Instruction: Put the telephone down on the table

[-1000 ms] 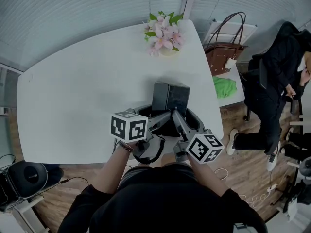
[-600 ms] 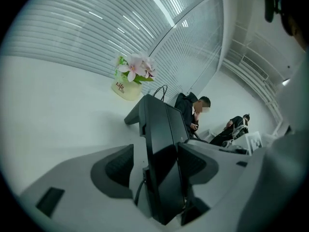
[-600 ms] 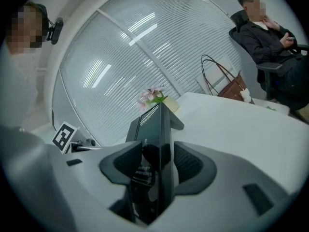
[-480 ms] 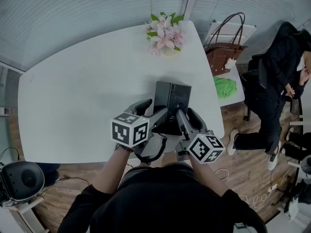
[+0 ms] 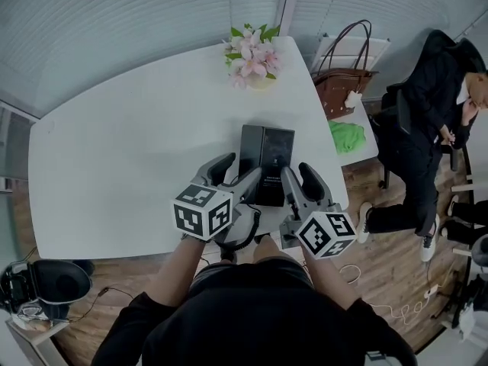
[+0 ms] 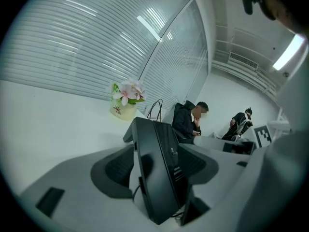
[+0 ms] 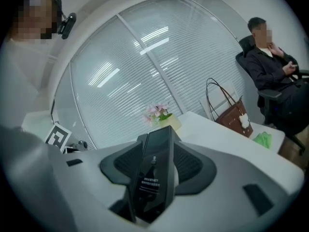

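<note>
The telephone point(image 5: 265, 164) is a flat black unit, held above the near right part of the white table point(image 5: 130, 151). My left gripper point(image 5: 233, 175) is shut on its near left side, and my right gripper point(image 5: 293, 180) is shut on its near right side. In the left gripper view the telephone point(image 6: 159, 173) stands edge-on between the grey jaws of the left gripper point(image 6: 161, 153). The right gripper view shows the telephone point(image 7: 154, 173) likewise clamped in the right gripper point(image 7: 157, 151), its small printed label facing the camera.
A vase of pink flowers point(image 5: 250, 56) stands at the table's far right corner. Beyond the right edge are a brown handbag point(image 5: 343, 75), a green cloth point(image 5: 347, 136) on a side table and a seated person point(image 5: 435, 128). A black bag point(image 5: 46, 280) lies on the floor at left.
Both grippers have risen with the telephone between them and carried it a little further in over the table's near edge. The jaws have kept their hold.
</note>
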A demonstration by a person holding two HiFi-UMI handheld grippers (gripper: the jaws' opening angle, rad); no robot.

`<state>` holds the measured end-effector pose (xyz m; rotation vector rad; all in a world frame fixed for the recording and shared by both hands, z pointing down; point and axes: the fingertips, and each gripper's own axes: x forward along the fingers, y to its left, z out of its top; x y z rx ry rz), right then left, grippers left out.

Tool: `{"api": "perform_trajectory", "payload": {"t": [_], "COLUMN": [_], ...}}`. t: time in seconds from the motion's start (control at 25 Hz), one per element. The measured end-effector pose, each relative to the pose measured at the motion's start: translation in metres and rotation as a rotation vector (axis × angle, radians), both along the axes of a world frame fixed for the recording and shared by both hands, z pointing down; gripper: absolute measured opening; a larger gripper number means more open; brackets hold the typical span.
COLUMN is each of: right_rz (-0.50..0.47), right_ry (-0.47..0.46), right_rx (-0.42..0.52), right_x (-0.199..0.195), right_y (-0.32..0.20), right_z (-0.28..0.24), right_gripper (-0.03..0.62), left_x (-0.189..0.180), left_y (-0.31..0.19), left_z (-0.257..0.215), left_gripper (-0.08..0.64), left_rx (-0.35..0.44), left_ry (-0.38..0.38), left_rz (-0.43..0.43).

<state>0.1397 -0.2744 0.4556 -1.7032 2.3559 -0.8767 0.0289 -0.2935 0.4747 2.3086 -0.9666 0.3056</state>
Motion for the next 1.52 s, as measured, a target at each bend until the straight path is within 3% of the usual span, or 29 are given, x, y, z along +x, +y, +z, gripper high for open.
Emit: {"api": "perform_trajectory", "payload": {"t": [0.6, 1.2, 1.52], "right_rz": [-0.031, -0.041, -0.046], "right_ry": [0.192, 0.229, 0.228], "right_rx": [0.285, 0.437, 0.478], "right_x": [-0.032, -0.066, -0.076], "right_y": [0.032, 0.066, 0.08], "right_z": [-0.098, -0.161, -0.18], "right_gripper": [0.19, 0.176, 0.11], "left_x": [-0.013, -0.037, -0.051], "left_y": [0.025, 0.059, 0.071], "left_z": [-0.089, -0.157, -0.177], "left_gripper": [0.236, 0.176, 0.113], "left_rx": [0.298, 0.501, 0.541], "left_ry": [0.06, 0.09, 0.141], "left_rz": [0.008, 0.02, 0.024]}}
